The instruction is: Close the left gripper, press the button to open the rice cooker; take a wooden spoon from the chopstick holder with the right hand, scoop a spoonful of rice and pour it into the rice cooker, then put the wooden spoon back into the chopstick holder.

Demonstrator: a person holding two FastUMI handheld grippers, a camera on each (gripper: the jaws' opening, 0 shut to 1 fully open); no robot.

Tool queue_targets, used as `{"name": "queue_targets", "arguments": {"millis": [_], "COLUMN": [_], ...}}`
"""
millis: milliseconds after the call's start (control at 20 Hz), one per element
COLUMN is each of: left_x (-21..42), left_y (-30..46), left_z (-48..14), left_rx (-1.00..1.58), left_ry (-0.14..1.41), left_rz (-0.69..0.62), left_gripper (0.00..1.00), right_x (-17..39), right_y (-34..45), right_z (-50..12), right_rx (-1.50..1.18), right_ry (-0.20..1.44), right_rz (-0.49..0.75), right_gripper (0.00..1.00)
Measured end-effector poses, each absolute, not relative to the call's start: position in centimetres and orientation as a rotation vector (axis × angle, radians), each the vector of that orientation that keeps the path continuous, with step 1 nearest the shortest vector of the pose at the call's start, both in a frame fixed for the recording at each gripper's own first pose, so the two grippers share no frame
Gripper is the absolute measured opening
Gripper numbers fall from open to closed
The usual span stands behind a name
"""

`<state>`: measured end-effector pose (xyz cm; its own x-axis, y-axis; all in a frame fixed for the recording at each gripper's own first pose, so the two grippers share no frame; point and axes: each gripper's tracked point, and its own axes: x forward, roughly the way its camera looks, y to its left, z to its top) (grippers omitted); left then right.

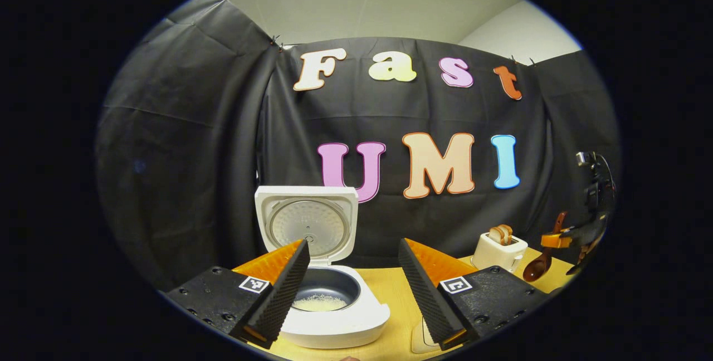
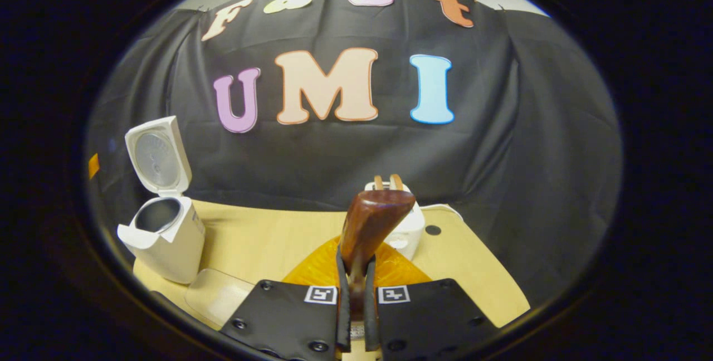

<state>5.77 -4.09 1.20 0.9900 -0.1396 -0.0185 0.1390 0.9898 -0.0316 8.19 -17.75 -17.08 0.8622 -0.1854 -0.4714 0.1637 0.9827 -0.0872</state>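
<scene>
In the right gripper (image 2: 356,316), jaws clenched on glossy wooden spoon (image 2: 370,222); left gripper (image 1: 353,288) released.

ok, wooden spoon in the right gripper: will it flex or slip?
Wooden spoon looks solid, so probably rigid. Its surface shines, so it may slide or pivot between the fingers. The right gripper clamps the narrow handle, so the bowl could swing.

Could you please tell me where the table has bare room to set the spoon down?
The widest bare patch of the table runs between the rice cooker and the toaster. A narrower strip lies right of the toaster toward the table's edge. It is crowded beside the cooker, where a flat pale tray sits. The right gripper grips the wooden spoon.
</scene>
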Motion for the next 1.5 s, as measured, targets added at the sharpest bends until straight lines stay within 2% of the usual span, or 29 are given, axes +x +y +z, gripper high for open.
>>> {"name": "queue_targets", "arguments": {"millis": [900, 1050, 1100, 1200, 1300, 1350, 1400, 1450, 1500], "left_x": [4.3, 4.2, 4.1, 4.1, 4.2, 4.2, 4.3, 4.4, 4.4], "left_y": [-3.9, -3.5, -3.5, -3.5, -3.5, -3.6, -3.6, -3.5, -3.6], "left_z": [1.5, 1.5, 1.7, 1.8, 1.7, 1.7, 1.6, 1.6, 1.6], "left_rx": [0.010, 0.010, 0.010, 0.009, 0.004, 0.001, -0.003, -0.004, -0.004], "left_ry": [0.032, 0.034, 0.034, 0.032, 0.035, 0.037, 0.039, 0.039, 0.039], "left_rz": [-0.084, -0.077, -0.077, -0.077, -0.080, -0.081, -0.082, -0.082, -0.083], "left_gripper": [0.93, 0.92, 0.95, 0.92, 0.95, 0.95, 0.94, 0.95, 0.93], "right_x": [5.6, 5.0, 4.7, 4.6, 4.4, 4.2, 4.1, 4.0, 3.6], "right_y": [-18.6, -19.1, -19.3, -19.5, -19.6, -19.5, -19.4, -19.3, -19.4], "right_z": [-28.7, -30.0, -30.5, -30.4, -30.2, -30.1, -29.8, -29.5, -28.8], "right_rx": [0.148, 0.202, 0.210, 0.217, 0.220, 0.223, 0.223, 0.220, 0.207], "right_ry": [0.671, 0.701, 0.713, 0.711, 0.714, 0.715, 0.712, 0.704, 0.694], "right_rz": [-0.182, -0.205, -0.212, -0.219, -0.221, -0.218, -0.212, -0.206, -0.205], "right_gripper": [0.12, 0.14, 0.14, 0.17, 0.16, 0.20, 0.19, 0.28, 0.33]}}
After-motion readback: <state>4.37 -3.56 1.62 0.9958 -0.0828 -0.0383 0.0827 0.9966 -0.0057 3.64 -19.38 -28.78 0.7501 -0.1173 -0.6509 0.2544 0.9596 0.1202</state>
